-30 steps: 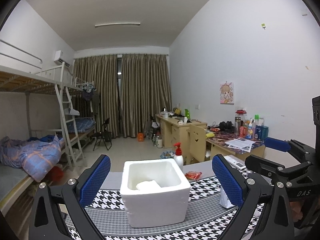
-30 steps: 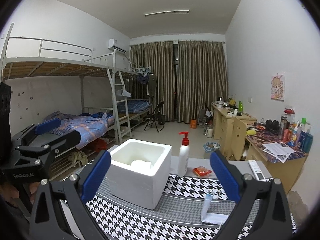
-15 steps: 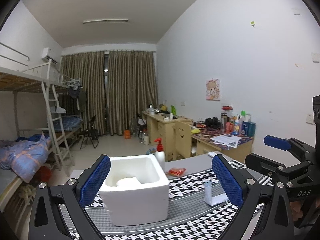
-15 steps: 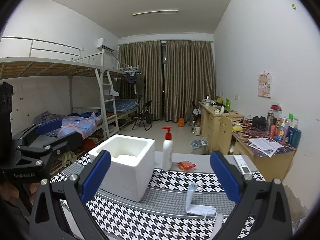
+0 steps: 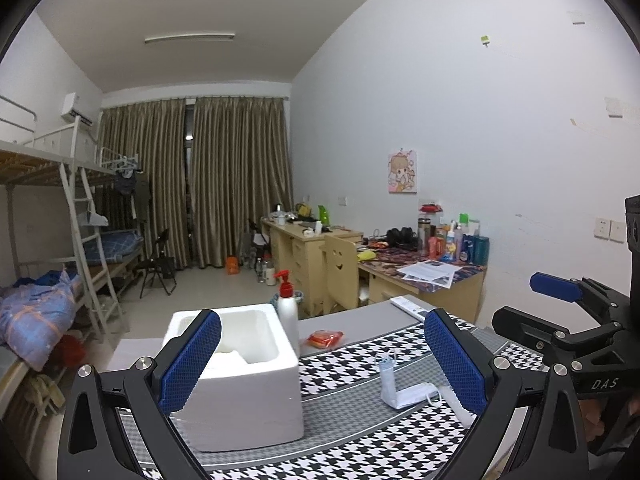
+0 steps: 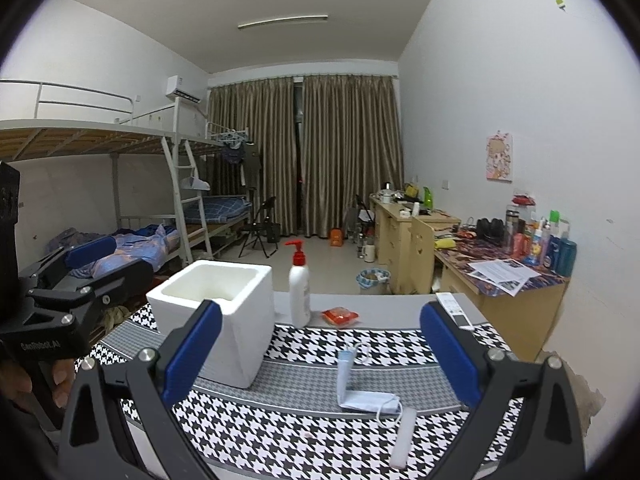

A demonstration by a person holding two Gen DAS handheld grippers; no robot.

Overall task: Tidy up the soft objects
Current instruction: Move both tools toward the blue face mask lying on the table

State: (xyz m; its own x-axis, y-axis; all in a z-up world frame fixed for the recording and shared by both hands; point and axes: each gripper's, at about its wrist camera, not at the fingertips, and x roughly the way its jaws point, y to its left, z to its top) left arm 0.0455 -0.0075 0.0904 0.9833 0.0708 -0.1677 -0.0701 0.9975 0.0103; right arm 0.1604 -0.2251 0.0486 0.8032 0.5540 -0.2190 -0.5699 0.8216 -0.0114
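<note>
Hovering over the houndstooth-covered surface (image 6: 304,412), both grippers hang empty w/ jaws spread wide. The face mask (image 6: 362,390) lies folded in an L: one flap flat on the cloth, other flap standing upright. In the right wrist view it sits approx 6 o'clock low-centre, between the blue pads, slightly toward 5; so the right gripper (image 6: 320,354) looks nearer and better lined up. From the left gripper (image 5: 322,364) the mask (image 5: 400,390) is off at approx 4 o'clock, close to the right pad, so that hand would need to swing over. The flat flap's long axis runs roughly 9-to-3 across the right view, ear loop trailing toward 4; my guess is a pinch on the upright flap would be easiest.

The foam box (image 6: 218,312), likely the drop spot, stands at 9–10 o'clock from the mask, w/ a pump bottle (image 6: 300,286) and an orange packet (image 6: 340,316) behind at 12.

Left view looks down into the box (image 5: 236,372) and shows something white already inside; right view doesn't show the floor of it. Right view alone shows a white foam strip (image 6: 402,436) lying just beside the mask at 5 o'clock, long axis approx 12-to-6.
</note>
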